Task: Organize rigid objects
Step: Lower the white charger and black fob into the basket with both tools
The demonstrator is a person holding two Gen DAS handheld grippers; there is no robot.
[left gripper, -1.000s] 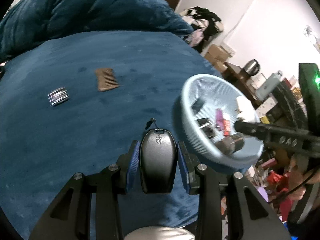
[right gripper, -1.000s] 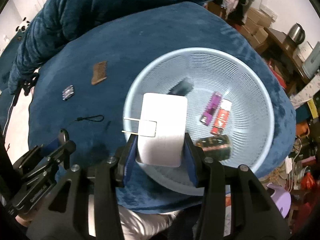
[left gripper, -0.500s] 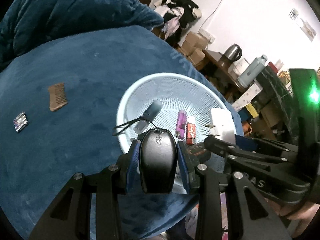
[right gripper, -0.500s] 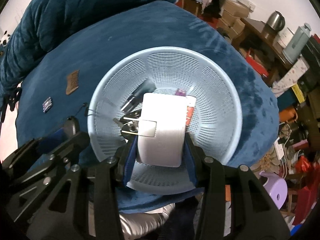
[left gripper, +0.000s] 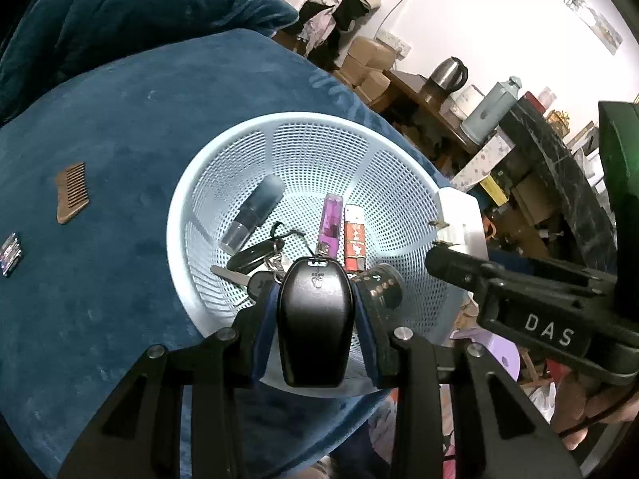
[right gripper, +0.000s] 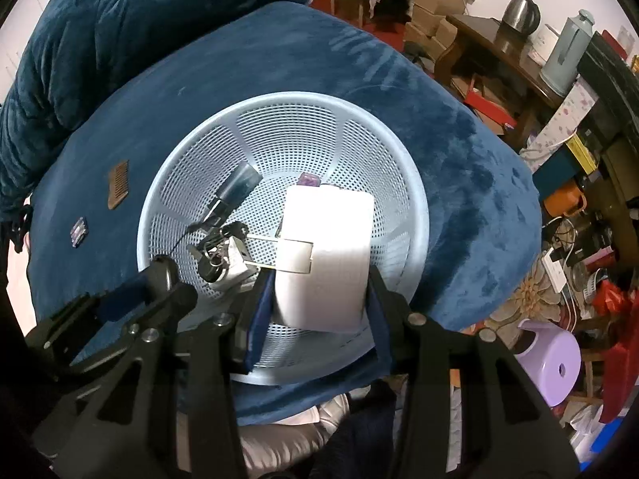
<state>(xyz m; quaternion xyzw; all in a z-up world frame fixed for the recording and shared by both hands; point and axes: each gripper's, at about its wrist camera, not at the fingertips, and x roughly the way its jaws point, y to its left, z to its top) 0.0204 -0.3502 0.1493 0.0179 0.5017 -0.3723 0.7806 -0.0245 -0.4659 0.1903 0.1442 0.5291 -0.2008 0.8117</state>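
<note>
My left gripper [left gripper: 315, 303] is shut on a black car key fob [left gripper: 314, 319] and holds it over the near side of the light blue mesh basket [left gripper: 223, 167]. My right gripper [right gripper: 319, 283] is shut on a white plug adapter [right gripper: 325, 255] over the same basket [right gripper: 327, 111]; its metal prongs point left. The adapter also shows in the left wrist view [left gripper: 459, 219]. In the basket lie a grey cylinder [left gripper: 255, 211], a purple lighter [left gripper: 331, 219], a red lighter [left gripper: 353, 241], a bunch of keys [left gripper: 255, 259] and a dark round thing [left gripper: 379, 285].
A brown wooden comb [left gripper: 72, 191] and a small striped packet [left gripper: 8, 254] lie on the blue plush cover [left gripper: 100, 299] left of the basket. Right of the cover stand a cluttered wooden table with a kettle [right gripper: 521, 8], boxes and a purple stool [right gripper: 547, 359].
Both grippers moved over the basket. The left one carried the key fob from above the blue cover to above the basket's near side. The right one held the adapter throughout.
</note>
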